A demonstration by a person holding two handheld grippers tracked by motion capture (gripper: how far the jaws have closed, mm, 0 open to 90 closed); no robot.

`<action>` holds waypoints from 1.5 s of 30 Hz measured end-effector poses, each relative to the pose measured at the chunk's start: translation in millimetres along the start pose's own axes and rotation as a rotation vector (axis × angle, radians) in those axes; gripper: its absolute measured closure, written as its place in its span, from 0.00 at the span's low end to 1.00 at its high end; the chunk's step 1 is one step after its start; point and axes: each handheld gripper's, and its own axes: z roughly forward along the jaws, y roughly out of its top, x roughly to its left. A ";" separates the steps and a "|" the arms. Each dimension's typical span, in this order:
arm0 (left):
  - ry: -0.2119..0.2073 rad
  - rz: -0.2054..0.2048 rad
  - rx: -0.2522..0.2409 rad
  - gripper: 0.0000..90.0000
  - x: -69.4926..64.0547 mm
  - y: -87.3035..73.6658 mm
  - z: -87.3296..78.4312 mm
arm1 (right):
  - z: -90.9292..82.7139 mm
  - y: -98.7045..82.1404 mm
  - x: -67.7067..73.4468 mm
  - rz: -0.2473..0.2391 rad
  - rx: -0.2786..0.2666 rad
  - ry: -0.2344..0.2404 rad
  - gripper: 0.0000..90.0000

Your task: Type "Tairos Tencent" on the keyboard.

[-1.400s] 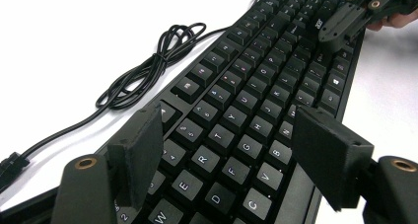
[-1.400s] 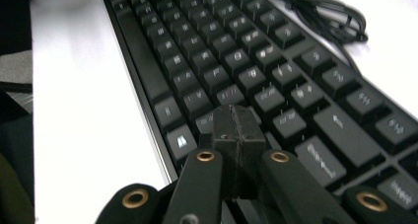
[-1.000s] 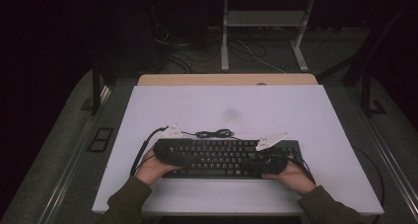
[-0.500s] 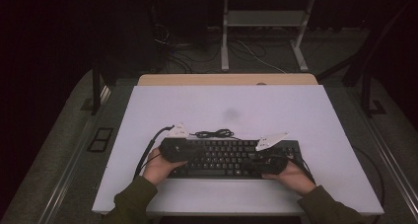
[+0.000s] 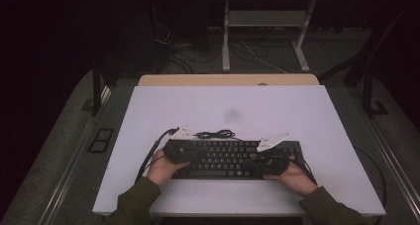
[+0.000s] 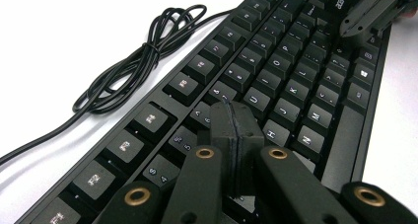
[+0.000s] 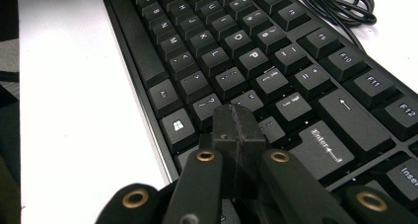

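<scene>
On the near half of the white table point(image 5: 307, 111) lies a black keyboard point(image 5: 233, 158), long side across, close to the person's edge. Both hands come in from the bottom of the high view, one at each end of it. Behind its far edge sits its cable point(image 5: 215, 134), coiled in a loose bundle and touching the table.

Over the keyboard's left end hangs the left gripper point(image 6: 233, 125); its jaws have just been closing and now stand clenched pad to pad with nothing between them, tips above the number and letter rows. Across the keys, the right gripper point(image 7: 238, 128) is at the right end, its jaws likewise pressed together on nothing, tips over the keys just left of Enter. From the left gripper view the right gripper also shows at the far end.
</scene>
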 end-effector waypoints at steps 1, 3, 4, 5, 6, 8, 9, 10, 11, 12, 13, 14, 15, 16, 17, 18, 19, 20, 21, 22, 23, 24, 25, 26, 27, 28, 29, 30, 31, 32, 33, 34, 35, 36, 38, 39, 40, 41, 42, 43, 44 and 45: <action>-0.001 0.000 0.003 0.99 0.1 -0.2 0.3 | 0.0 0.0 0.0 0.001 0.000 0.000 0.99; -0.002 -0.002 0.002 0.99 0.3 -0.3 0.4 | 0.1 -0.1 -0.2 -0.002 -0.001 0.000 0.99; -0.001 -0.002 0.003 0.99 0.3 -0.3 0.4 | 0.0 -0.1 -0.2 -0.002 -0.001 0.000 0.99; -0.001 -0.002 0.003 0.99 0.4 -0.4 0.5 | 0.0 -0.1 -0.2 -0.002 -0.001 0.000 0.99; -0.002 -0.002 0.004 0.99 0.5 -0.5 0.6 | 0.0 -0.1 -0.2 -0.001 -0.001 0.000 0.99; -0.002 -0.001 0.005 0.99 0.6 -0.7 0.9 | 0.1 -0.1 -0.2 -0.001 -0.001 0.001 0.99; -0.003 -0.005 0.013 0.99 0.3 -1.2 1.7 | 0.0 -0.2 -0.2 -0.001 -0.001 0.000 0.99; -0.001 -0.004 0.017 0.99 0.2 -1.8 2.1 | 0.0 -0.2 -0.2 -0.001 -0.001 0.001 0.99; -0.007 -0.012 0.011 0.99 0.5 -2.2 2.3 | 0.1 -0.1 -0.1 -0.001 -0.001 0.000 0.99; -0.007 -0.011 0.011 0.99 0.5 -2.2 2.2 | 0.1 -0.2 -0.2 -0.001 -0.001 0.001 0.99; -0.005 -0.010 0.007 0.99 0.3 -1.9 2.2 | 0.1 -0.2 -0.2 -0.001 -0.001 0.001 0.99; -0.002 -0.007 0.007 0.99 0.2 -1.6 1.6 | 0.1 -0.2 -0.2 -0.002 -0.001 0.000 0.99; 0.000 -0.006 0.007 0.99 0.1 -1.3 0.8 | 0.1 -0.1 -0.2 -0.002 -0.001 0.000 0.99; -0.004 -0.006 -0.001 0.99 0.6 -0.8 -0.8 | 0.0 -0.1 -0.1 -0.001 -0.001 0.001 0.99; 0.000 -0.014 -0.013 0.99 -0.2 -0.1 -2.3 | 0.0 -0.2 -0.2 -0.001 -0.001 0.000 0.99; -0.002 -0.014 -0.013 0.99 0.0 0.3 -3.8 | 0.0 -0.1 -0.1 -0.002 -0.001 0.000 0.99; -0.003 -0.015 -0.019 0.99 0.4 0.7 -5.1 | 0.0 -0.1 -0.2 -0.002 -0.001 0.000 0.99; -0.001 -0.014 -0.018 0.99 0.7 0.8 -6.3 | 0.0 -0.1 -0.1 0.000 -0.001 0.001 0.99; -0.003 -0.018 -0.020 0.99 0.5 0.7 -6.8 | 0.0 -0.1 -0.2 -0.001 -0.001 0.001 0.99; -0.004 -0.019 -0.021 0.99 0.4 0.6 -7.4 | 0.0 -0.1 -0.2 -0.001 -0.001 0.001 0.99; -0.004 -0.019 -0.023 0.98 0.4 0.7 -7.8 | -0.1 0.0 -0.2 -0.002 -0.001 0.000 0.99; -0.005 -0.019 -0.025 0.97 0.5 0.9 -8.4 | -0.2 0.0 -0.2 0.000 -0.001 0.002 0.99; -0.006 -0.022 -0.030 0.96 0.3 0.9 -8.9 | -0.9 0.3 -0.3 0.001 -0.002 0.007 0.99; -0.006 -0.023 -0.029 0.94 0.1 1.0 -9.7 | -1.8 0.6 -0.3 0.002 -0.008 0.009 0.99; -0.003 -0.025 -0.037 0.92 0.0 1.0 -10.1 | -2.6 0.9 -0.4 0.007 -0.016 0.012 0.97; 0.000 -0.032 -0.041 0.89 -0.4 0.7 -10.6 | -3.5 1.4 -0.6 0.011 -0.023 0.013 0.97; -0.001 -0.036 -0.042 0.88 -0.5 0.4 -11.2 | -4.5 1.8 -0.6 0.012 -0.026 0.014 0.97; -0.001 -0.038 -0.046 0.86 -0.6 0.0 -11.6 | -4.8 1.9 -0.9 0.008 -0.032 0.015 0.95; -0.002 -0.041 -0.050 0.83 -0.7 -0.4 -11.7 | -5.4 2.2 -0.9 0.009 -0.038 0.018 0.95; -0.001 -0.044 -0.050 0.82 -1.0 -0.8 -12.2 | -6.0 2.6 -0.8 0.012 -0.041 0.021 0.95; 0.000 -0.045 -0.048 0.80 -1.2 -1.3 -12.9 | -6.9 3.2 -0.6 0.014 -0.046 0.021 0.93; -0.001 -0.047 -0.050 0.78 -1.3 -1.5 -13.2 | -8.0 4.0 -0.5 0.016 -0.055 0.022 0.92; -0.004 -0.053 -0.056 0.76 -1.5 -1.9 -13.7 | -8.7 4.6 -0.7 0.014 -0.061 0.021 0.91; -0.003 -0.057 -0.057 0.74 -1.8 -2.1 -14.3 | -9.9 5.6 -0.6 0.015 -0.069 0.019 0.90; -0.002 -0.058 -0.064 0.70 -1.9 -2.6 -16.0 | -11.3 7.0 -1.3 0.018 -0.082 0.021 0.86; -0.003 -0.058 -0.062 0.67 -1.6 -2.7 -17.5 | -11.8 7.6 -1.5 0.020 -0.087 0.020 0.84; 0.000 -0.058 -0.068 0.65 -1.5 -3.2 -18.5 | -12.4 8.5 -1.8 0.022 -0.094 0.015 0.81; 0.001 -0.061 -0.068 0.63 -1.6 -3.4 -19.6 | -12.8 9.3 -2.3 0.023 -0.103 0.013 0.78; 0.003 -0.069 -0.074 0.59 -1.6 -4.0 -20.4 | -13.3 9.9 -2.7 0.024 -0.109 0.011 0.75; 0.003 -0.077 -0.076 0.56 -1.8 -4.5 -21.5 | -13.9 10.7 -3.2 0.026 -0.116 0.009 0.72; 0.007 -0.071 -0.074 0.54 -1.5 -4.7 -22.8 | -14.5 11.7 -3.4 0.030 -0.124 0.004 0.68; 0.009 -0.074 -0.076 0.51 -1.8 -5.0 -23.8 | -14.8 12.5 -3.7 0.028 -0.132 -0.001 0.65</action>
